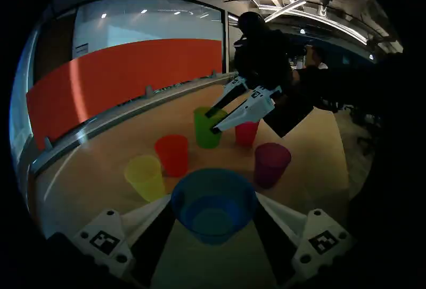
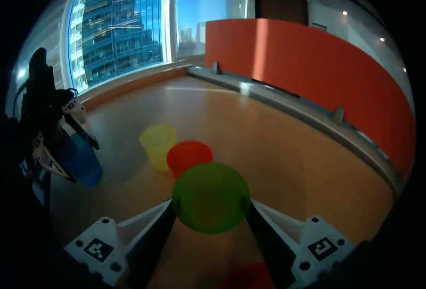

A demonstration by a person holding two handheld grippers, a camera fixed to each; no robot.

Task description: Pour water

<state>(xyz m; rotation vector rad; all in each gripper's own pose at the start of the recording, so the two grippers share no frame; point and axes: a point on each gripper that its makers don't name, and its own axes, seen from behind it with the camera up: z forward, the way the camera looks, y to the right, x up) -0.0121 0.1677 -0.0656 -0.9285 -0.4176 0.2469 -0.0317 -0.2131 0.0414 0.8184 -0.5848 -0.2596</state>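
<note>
A yellow cup (image 1: 145, 176) and a red cup (image 1: 172, 154) stood just beside each other on the wooden table (image 1: 314, 156), with a purple cup (image 1: 271, 164) apart from them. An orange wall (image 1: 128, 76) ran along one side of the table, and tall windows (image 2: 122, 28) showed glass towers under blue sky.

A sunlit wooden tabletop (image 2: 298, 145) meets an orange wall panel (image 2: 330, 71) and tall windows (image 2: 122, 28) onto towers (image 2: 114, 17).
</note>
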